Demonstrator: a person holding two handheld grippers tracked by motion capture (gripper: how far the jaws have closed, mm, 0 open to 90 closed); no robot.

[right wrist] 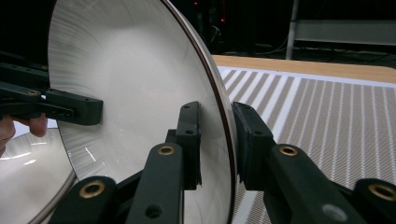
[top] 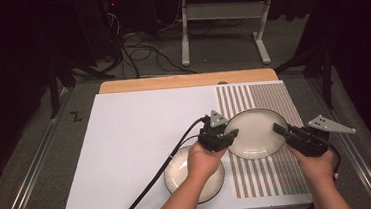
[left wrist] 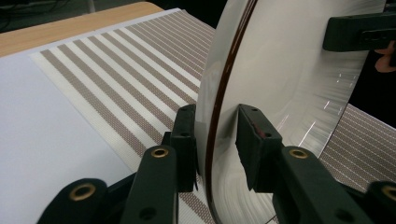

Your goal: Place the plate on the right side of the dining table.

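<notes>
Both grippers have hold of the same white plate [top: 254, 132], lifted clear of the table over the striped placemat [top: 267, 176] at the right. The left gripper [top: 231, 134] pinches the plate's left rim, one jaw on the inner face and one on the back; in the left gripper view [left wrist: 212, 140] the rim sits between them, though a sliver of gap shows on the inner side. The right gripper [top: 277, 127] clamps the opposite rim, and in the right gripper view [right wrist: 215, 140] its jaws press on both faces. The plate [right wrist: 130, 79] hangs tilted, its hollow side towards the person. A second plate [top: 179, 174], dark-rimmed too, lies flat on the white mat [top: 136, 138], nearer and to the left, partly under the left hand [top: 204, 159].
</notes>
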